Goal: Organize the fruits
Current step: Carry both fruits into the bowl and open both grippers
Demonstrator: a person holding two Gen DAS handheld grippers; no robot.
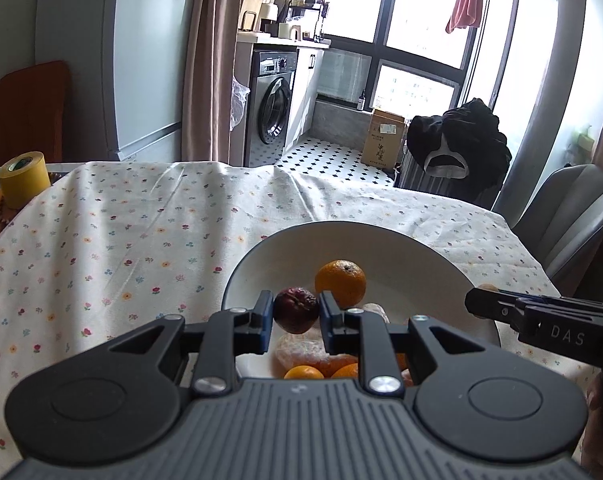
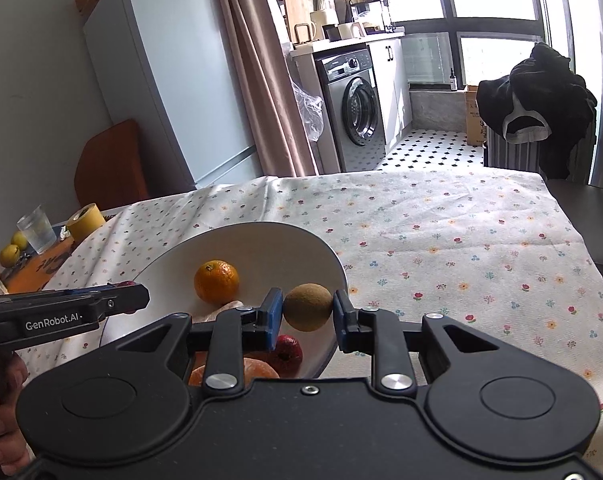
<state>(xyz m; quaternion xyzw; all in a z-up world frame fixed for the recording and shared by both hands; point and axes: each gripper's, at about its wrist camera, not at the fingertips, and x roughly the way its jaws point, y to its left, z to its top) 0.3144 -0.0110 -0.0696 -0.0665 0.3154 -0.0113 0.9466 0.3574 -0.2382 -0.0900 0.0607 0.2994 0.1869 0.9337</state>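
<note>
A dark purple, wrinkled round fruit [image 1: 296,309] sits clamped between the blue-padded fingers of the left gripper [image 1: 295,316], held above the near part of a wide white ceramic bowl [image 1: 405,248]. A brown, fuzzy round kiwi [image 2: 307,307] is pinched the same way by the right gripper [image 2: 307,314], hanging over the bowl's right rim. Inside the bowl a whole orange mandarin [image 1: 340,283] rests alone toward the far side, while more orange fruit [image 1: 325,366] and a peeled, pale segment lie in the near part, partly hidden by the gripper bodies. A red wrinkled fruit [image 2: 287,352] lies in the bowl just below the kiwi in the right wrist view. The bowl stands on a cream tablecloth with a small flower print [image 1: 121,248]. At the cloth's far left corner stands a yellow roll of tape [image 1: 24,178], with a clear drinking glass [image 2: 36,229] and two yellow-green fruits [image 2: 15,245] beside it.
</note>
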